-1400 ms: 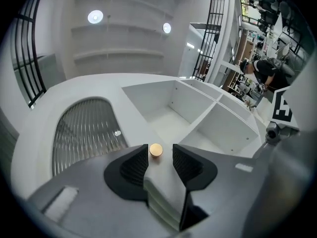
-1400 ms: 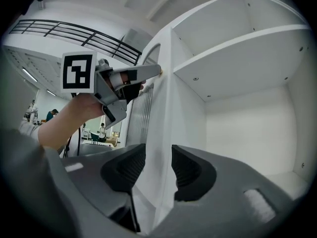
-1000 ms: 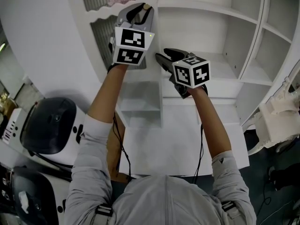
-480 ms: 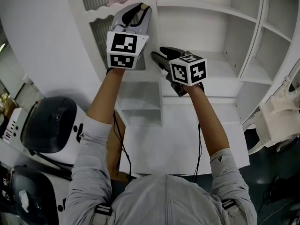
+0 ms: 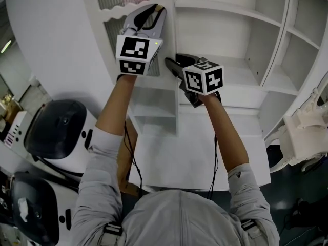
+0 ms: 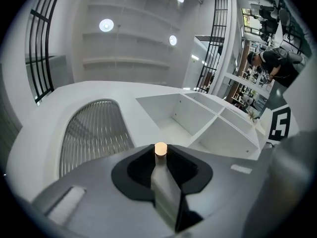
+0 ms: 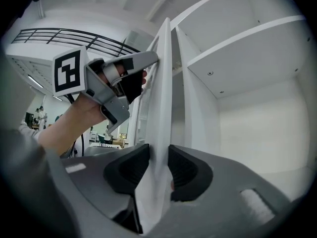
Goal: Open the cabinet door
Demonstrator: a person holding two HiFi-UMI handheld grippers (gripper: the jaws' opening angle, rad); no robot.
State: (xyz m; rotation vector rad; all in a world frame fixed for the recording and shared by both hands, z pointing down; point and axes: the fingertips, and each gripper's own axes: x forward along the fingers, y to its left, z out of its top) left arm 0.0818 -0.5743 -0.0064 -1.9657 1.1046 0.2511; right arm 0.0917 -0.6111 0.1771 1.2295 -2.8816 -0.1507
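1 cabinet door (image 7: 166, 103) edge sits between the right hand-held gripper's (image 7: 158, 168) just-closing jaws.

The head view looks steeply down from above the person's shoulders onto the white cabinet (image 5: 225, 29). Each gripper view rides close behind its own jaws. The left faces up along the cabinet door (image 6: 94, 133), the right along that same door's edge (catching the left gripper (image 7: 146, 73) too).
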